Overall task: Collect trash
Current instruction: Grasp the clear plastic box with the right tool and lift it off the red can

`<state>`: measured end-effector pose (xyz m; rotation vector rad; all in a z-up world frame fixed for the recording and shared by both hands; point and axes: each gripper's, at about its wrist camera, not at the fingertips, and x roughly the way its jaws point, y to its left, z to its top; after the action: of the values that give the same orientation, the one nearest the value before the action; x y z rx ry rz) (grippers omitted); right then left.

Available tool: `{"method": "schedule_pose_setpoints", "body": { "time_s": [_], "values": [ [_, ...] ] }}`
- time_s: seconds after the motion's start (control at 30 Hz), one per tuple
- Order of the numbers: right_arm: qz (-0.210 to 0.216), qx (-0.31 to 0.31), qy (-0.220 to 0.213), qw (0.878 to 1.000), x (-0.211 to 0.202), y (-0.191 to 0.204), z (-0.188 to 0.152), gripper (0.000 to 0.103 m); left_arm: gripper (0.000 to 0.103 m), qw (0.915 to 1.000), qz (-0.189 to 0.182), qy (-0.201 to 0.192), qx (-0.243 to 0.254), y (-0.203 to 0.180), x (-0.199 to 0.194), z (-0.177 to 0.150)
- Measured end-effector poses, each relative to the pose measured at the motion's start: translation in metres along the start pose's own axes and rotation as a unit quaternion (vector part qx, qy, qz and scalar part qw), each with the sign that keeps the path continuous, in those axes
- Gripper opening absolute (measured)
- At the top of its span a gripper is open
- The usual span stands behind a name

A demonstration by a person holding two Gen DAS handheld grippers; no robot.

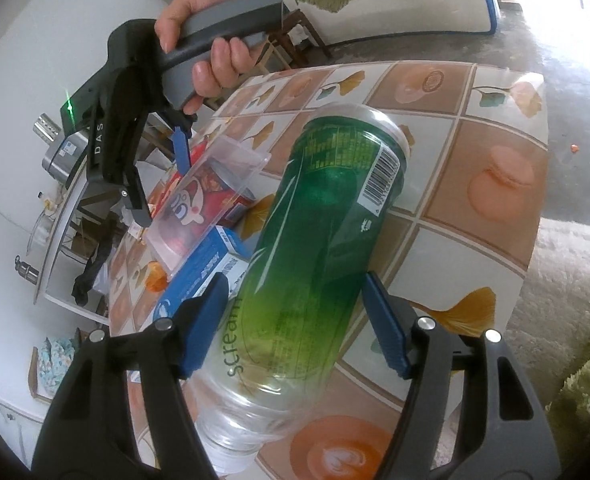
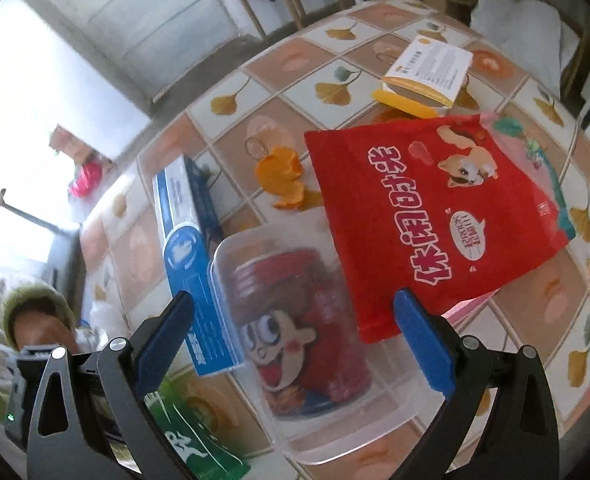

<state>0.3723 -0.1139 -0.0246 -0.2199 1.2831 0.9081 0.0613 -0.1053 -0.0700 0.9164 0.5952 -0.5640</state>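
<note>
Trash covers the tiled table (image 1: 495, 128). My left gripper (image 1: 295, 320) clasps a green plastic bottle (image 1: 327, 216), pads against its sides. Beside the bottle lie a blue box (image 1: 199, 276) and a clear tub (image 2: 295, 320) with a red can inside. My right gripper (image 2: 295, 340) hangs over the tub, jaws spread wide, holding nothing. I judge the slick bottle could slip, and the right fingers could snag the red pouch (image 2: 435, 208) overlapping the tub. No bin is in view; the bottle's cap end is cut off.
</note>
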Motion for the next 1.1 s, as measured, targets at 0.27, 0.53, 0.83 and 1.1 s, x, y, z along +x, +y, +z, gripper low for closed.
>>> {"method": "schedule_pose_setpoints", "body": {
  "time_s": [0.27, 0.53, 0.83, 1.1],
  "values": [
    [0.001, -0.017, 0.042, 0.999, 0.003, 0.008, -0.007, 0.097, 0.065, 1.0000, -0.003, 0.000, -0.002, 0.001, -0.001, 0.000],
    [-0.021, -0.059, 0.073, 0.995, 0.004, 0.026, -0.018, 0.097, 0.065, 1.0000, -0.003, 0.002, 0.001, 0.000, -0.001, 0.001],
    [0.001, -0.017, 0.070, 0.997, 0.005, 0.006, -0.036, 0.097, 0.065, 1.0000, -0.003, 0.002, 0.001, -0.001, -0.001, 0.001],
    [0.001, -0.028, 0.065, 0.997, 0.014, 0.015, -0.026, 0.097, 0.065, 1.0000, -0.002, 0.006, 0.003, -0.001, 0.000, 0.001]
  ]
}}
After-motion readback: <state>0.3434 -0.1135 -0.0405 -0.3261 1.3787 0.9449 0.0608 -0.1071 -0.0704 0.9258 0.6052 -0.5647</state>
